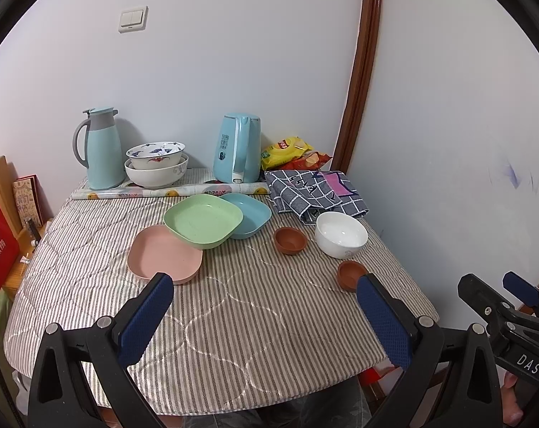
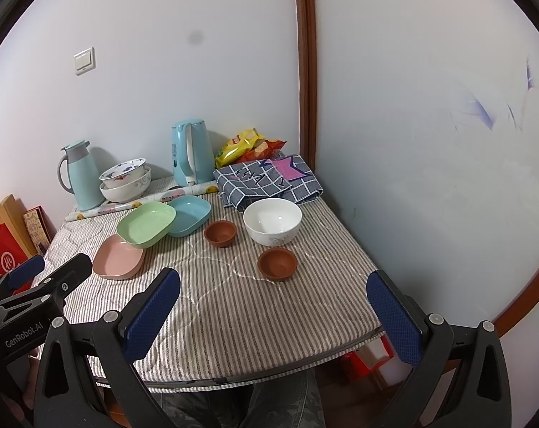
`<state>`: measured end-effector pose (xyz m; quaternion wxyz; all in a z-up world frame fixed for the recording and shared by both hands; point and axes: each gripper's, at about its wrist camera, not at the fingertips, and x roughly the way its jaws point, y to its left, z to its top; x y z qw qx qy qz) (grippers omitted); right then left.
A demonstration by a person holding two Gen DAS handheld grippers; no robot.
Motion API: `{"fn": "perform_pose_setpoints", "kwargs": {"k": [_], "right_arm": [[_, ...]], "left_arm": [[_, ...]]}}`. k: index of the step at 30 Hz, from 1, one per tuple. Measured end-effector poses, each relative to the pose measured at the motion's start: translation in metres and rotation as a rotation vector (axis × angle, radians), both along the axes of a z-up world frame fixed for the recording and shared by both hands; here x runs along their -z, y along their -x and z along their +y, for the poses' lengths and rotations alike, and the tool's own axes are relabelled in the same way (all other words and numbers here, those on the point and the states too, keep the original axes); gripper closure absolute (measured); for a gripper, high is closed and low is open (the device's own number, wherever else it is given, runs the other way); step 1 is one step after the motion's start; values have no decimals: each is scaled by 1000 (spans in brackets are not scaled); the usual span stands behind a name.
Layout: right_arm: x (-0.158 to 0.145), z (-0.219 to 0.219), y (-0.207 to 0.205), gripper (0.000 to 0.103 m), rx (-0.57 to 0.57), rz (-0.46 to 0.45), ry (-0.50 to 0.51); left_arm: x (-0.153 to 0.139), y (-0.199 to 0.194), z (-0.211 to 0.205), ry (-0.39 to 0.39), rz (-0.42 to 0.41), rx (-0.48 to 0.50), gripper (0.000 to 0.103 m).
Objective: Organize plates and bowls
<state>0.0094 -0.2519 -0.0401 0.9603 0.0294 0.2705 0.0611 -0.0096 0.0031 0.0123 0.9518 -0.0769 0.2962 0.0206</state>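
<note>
Both the left gripper (image 1: 265, 315) and right gripper (image 2: 274, 315) hang above the near edge of the striped tabletop (image 1: 233, 321), jaws spread wide and empty. Taking the white bowl (image 2: 272, 221) as landmark: one brown cup (image 2: 277, 263) sits just in front of it, another brown cup (image 2: 220, 233) just to its left. Further left, the green plate (image 2: 146, 224) overlaps the blue plate (image 2: 190, 215) and the pink plate (image 2: 117, 261). Two stacked patterned bowls (image 1: 157, 167) stand well behind, by the wall
</note>
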Motion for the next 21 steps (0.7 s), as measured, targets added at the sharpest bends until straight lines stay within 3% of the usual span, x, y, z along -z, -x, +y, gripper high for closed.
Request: {"fn": "perform_pose_setpoints", "kwargs": {"k": [21], "right_arm": [[0,2,-8,0,-5,9,4]], "left_arm": [[0,-8,6,6,7,3,0]]}}
